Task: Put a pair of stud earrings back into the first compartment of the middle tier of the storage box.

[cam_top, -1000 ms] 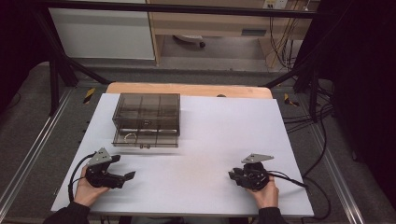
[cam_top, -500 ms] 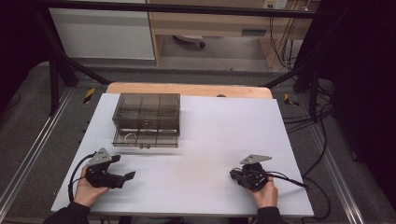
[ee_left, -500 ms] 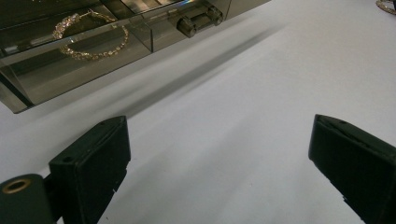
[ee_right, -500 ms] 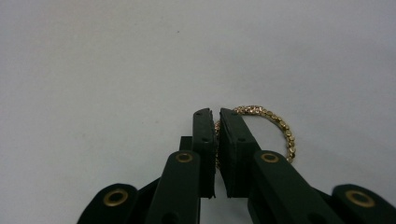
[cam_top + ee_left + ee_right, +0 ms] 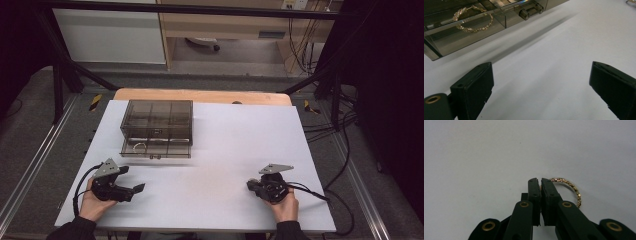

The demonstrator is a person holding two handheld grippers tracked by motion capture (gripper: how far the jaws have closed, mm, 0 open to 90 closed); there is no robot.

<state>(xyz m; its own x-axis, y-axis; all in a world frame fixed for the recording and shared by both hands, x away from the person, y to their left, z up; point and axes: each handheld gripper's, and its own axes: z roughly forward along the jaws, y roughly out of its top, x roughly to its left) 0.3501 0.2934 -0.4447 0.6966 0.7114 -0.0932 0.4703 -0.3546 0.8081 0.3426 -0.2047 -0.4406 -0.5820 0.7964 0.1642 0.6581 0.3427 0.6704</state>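
A smoked clear drawer box (image 5: pixel 157 127) stands at the table's back left, its lowest drawer pulled out a little. A gold beaded bracelet (image 5: pixel 472 21) lies in that drawer, beside the drawer's small knobs (image 5: pixel 529 11). My left gripper (image 5: pixel 131 180) rests on the white table in front of the box, jaws wide open (image 5: pixel 541 67) with nothing between them. My right gripper (image 5: pixel 251 185) lies at the front right, pointing left. Its jaws (image 5: pixel 540 181) are shut, and a second gold beaded hoop (image 5: pixel 571 187) curves out from their tips to the right.
The white tabletop (image 5: pixel 225 145) reaches from the box to the front edge between the hands. A wooden strip (image 5: pixel 200 95) runs along the back edge. Cables (image 5: pixel 320 195) trail off the right side, and metal rails flank the table.
The right gripper's jaws have drawn together. Both hands stay where they were, and the left gripper stays open.
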